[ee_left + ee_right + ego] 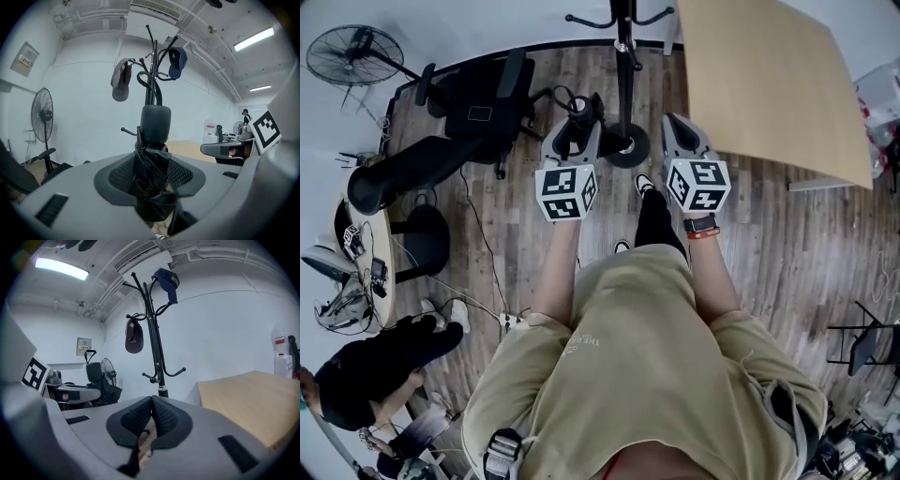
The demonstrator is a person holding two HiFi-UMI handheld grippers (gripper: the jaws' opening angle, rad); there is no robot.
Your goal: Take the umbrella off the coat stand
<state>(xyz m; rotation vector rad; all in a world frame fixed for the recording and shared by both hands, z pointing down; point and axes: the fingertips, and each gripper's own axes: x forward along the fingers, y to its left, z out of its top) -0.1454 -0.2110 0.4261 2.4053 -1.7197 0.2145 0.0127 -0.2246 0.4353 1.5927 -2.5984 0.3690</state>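
A folded black umbrella [152, 159] stands upright between the pads of my left gripper [150, 176], which is shut on it, its thick handle [155, 121] pointing up. From the head view the umbrella [583, 106] sticks out in front of the left gripper [572, 127], just left of the coat stand's round base [630, 146]. The black coat stand [151, 79] rises behind the umbrella, with a grey cap [121, 80] and a blue cap [177, 61] on its hooks. My right gripper [151, 405] is shut and empty, pads touching, facing the stand's pole [154, 338].
A wooden table [769, 75] lies to the right of the stand. At the left are a black office chair [478, 108], a standing fan [352, 54] and a round table [382, 246]. Another person [380, 361] sits at the lower left. Cables run over the wooden floor.
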